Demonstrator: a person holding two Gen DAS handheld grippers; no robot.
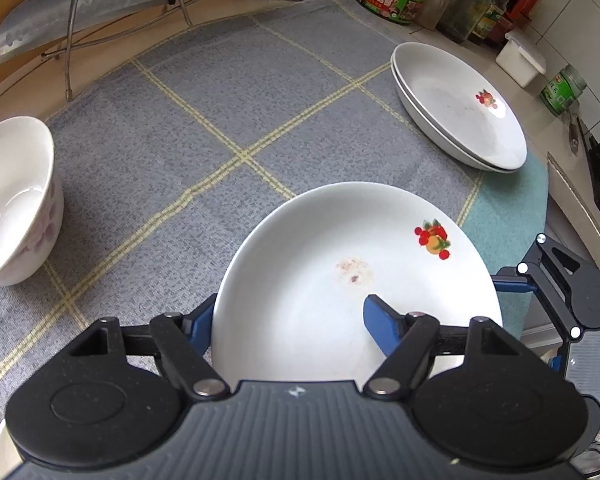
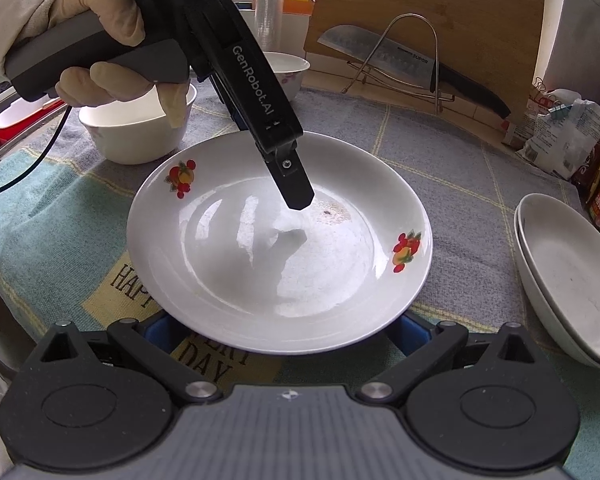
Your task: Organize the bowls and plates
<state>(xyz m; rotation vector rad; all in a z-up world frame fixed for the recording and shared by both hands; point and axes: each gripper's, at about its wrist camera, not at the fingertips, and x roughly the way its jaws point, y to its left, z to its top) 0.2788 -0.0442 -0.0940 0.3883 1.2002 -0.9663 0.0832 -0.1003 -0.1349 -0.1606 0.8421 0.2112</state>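
White shallow plate (image 2: 280,240) with two fruit decals and a small brownish stain, centre of the right wrist view, two stacked white plates (image 2: 572,280) at 3 o'clock, upright white bowls (image 2: 136,132) at 10 and 11 o'clock, on checked cloth.

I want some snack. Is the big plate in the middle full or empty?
Empty. The plate shows only bare white glaze, fruit pictures and a small brownish smudge.
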